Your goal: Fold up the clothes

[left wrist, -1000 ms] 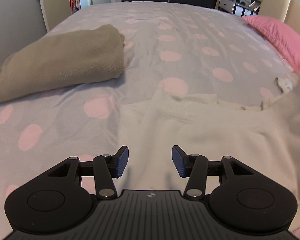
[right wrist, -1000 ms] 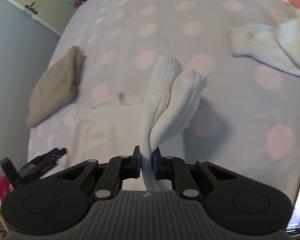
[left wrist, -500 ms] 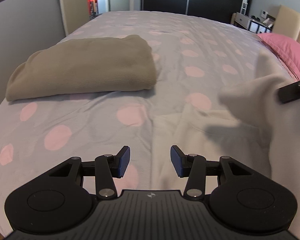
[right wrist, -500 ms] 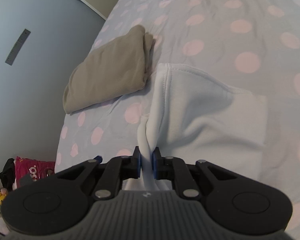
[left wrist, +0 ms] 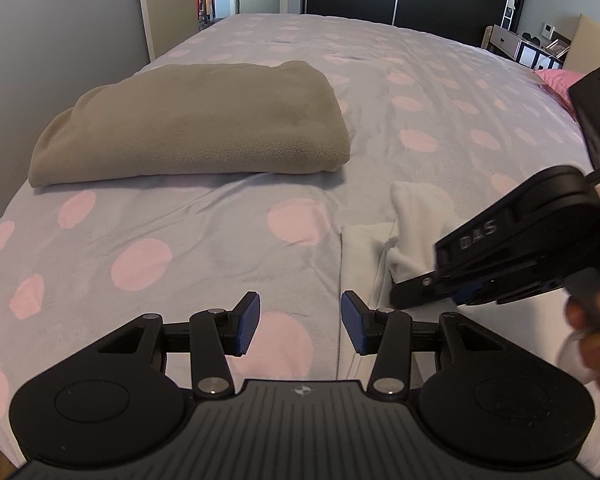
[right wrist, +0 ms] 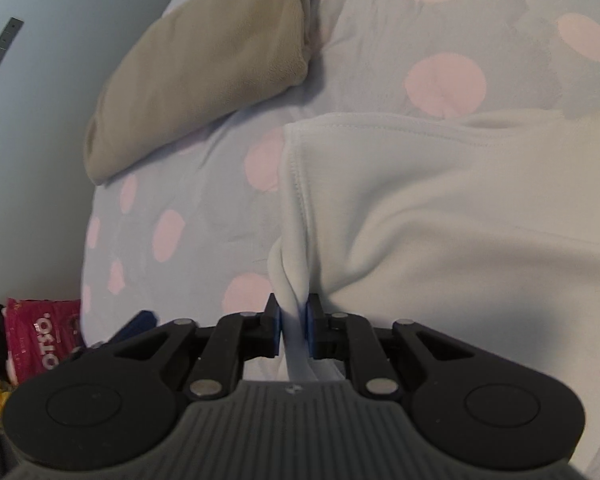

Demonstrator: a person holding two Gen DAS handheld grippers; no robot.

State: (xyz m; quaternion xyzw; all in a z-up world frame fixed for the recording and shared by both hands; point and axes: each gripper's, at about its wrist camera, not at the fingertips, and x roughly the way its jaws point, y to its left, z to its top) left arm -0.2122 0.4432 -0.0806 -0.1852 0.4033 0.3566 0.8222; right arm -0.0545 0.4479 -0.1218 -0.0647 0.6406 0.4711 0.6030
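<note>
Left wrist view
- Left gripper [left wrist: 300,322]: jaws spread, nothing between the blue pads; it hangs over the bedspread [left wrist: 204,216], lilac with pink dots.
- White garment [left wrist: 364,248]: at 1 o'clock from the gripper, its straight left edge running up the view just right of the gap; a bunched fold rises where the right gripper [left wrist: 460,294] meets it.
- Right gripper: comes in from 3 o'clock, close beside the left one, its body hiding the cloth under it; a hand [left wrist: 596,320] grips its handle.
- Tan folded blanket [left wrist: 196,120]: at 11 o'clock, apart from the white garment.
- Open room: bare bedspread from 9 to 12 o'clock; the bed's near edge curves away at 8 o'clock.
- Writing: raised letters "DAS" on the right gripper's side.

Right wrist view
- Right gripper [right wrist: 293,330]: jaws opening, a twisted ridge of the white garment [right wrist: 440,216] between the pads and still pinched.
- Garment edge: stitched hem runs from 12 o'clock down to the jaws; cloth spreads to 3 o'clock.
- Tan folded blanket [right wrist: 204,68]: at 11 o'clock, near the bed's left edge.
- Open room: dotted bedspread [right wrist: 188,208] at 10 o'clock; wall beyond.
- Writing: red packet [right wrist: 40,332] at 8 o'clock, letters "OTSO" legible, the rest unclear.
</note>
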